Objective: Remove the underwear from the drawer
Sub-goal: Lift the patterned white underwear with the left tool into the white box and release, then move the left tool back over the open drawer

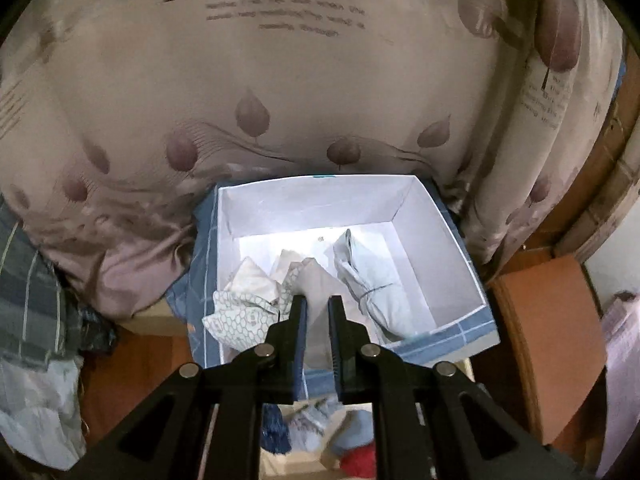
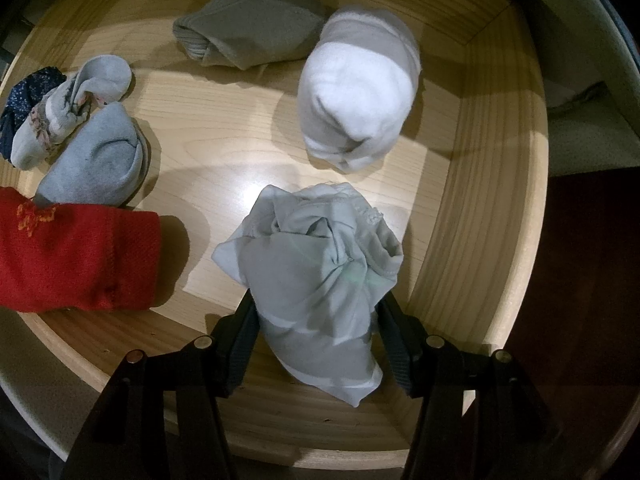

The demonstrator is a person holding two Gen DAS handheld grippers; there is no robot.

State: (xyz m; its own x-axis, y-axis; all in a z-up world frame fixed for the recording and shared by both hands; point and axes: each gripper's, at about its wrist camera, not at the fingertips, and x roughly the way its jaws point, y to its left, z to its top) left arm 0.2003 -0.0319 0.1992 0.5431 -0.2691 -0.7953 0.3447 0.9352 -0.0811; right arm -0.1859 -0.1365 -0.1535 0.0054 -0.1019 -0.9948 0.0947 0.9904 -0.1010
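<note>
My left gripper (image 1: 317, 308) is shut on a beige piece of underwear (image 1: 316, 280) and hangs over an open white box (image 1: 452, 248) with blue plaid sides. Inside the box lie a honeycomb-patterned underwear (image 1: 244, 304) and a pale grey-green one (image 1: 368, 276). In the right wrist view my right gripper (image 2: 316, 320) points down into a light wooden drawer (image 2: 460, 220). Its two fingers press on the sides of a bunched pale grey-green underwear (image 2: 316, 264) that rests on the drawer floor.
Rolled socks lie in the drawer: a white pair (image 2: 356, 108), a grey pair (image 2: 248, 32), a light blue pair (image 2: 100, 160), a floral pair (image 2: 68, 108) and a red one (image 2: 76, 256). A leaf-printed cloth (image 1: 280, 80) rises behind the box. Crumpled clothes (image 1: 36, 300) lie to its left.
</note>
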